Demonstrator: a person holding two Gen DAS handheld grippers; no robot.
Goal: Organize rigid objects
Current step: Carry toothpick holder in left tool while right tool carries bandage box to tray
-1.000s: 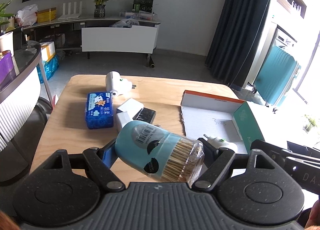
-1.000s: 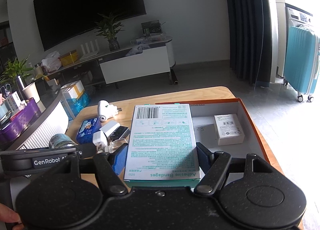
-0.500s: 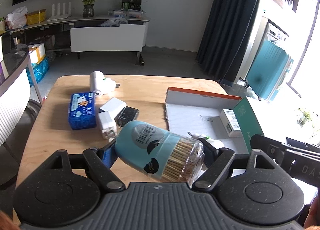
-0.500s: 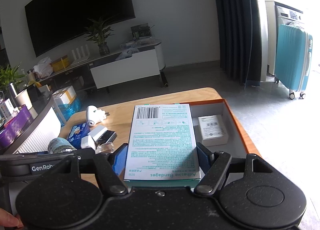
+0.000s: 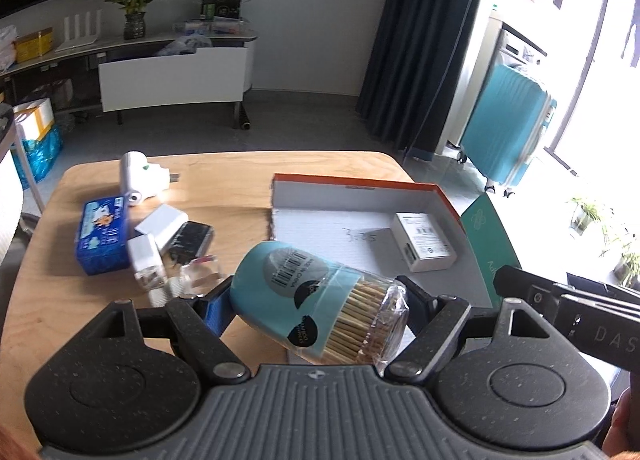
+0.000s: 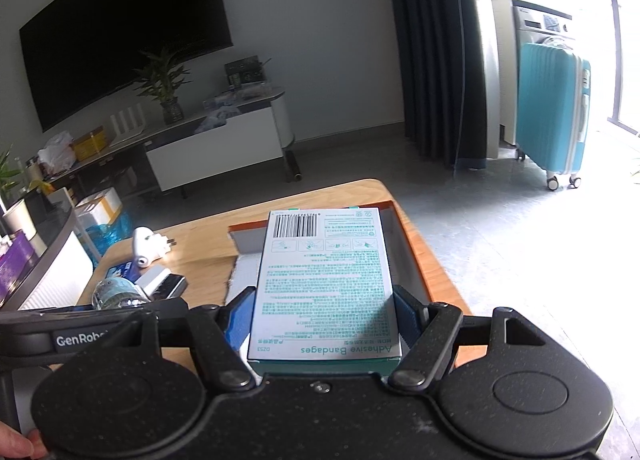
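Observation:
My left gripper (image 5: 318, 302) is shut on a blue toothpick jar (image 5: 308, 300) lying sideways, held above the table near the open orange-rimmed box (image 5: 344, 219). A small white carton (image 5: 422, 236) lies inside that box. My right gripper (image 6: 322, 310) is shut on a green-and-white adhesive bandages box (image 6: 324, 280), held flat over the orange-rimmed box (image 6: 416, 256). The bandages box edge also shows in the left wrist view (image 5: 486, 232).
On the wooden table's (image 5: 224, 175) left side lie a white plug device (image 5: 140, 175), a blue packet (image 5: 102, 234), white chargers (image 5: 146, 258) and a black item (image 5: 190, 238). A teal suitcase (image 6: 554, 115) stands on the floor at right.
Both grippers have risen and shifted right with their loads. The box now sits closer under them and the small white carton has come into the left view.

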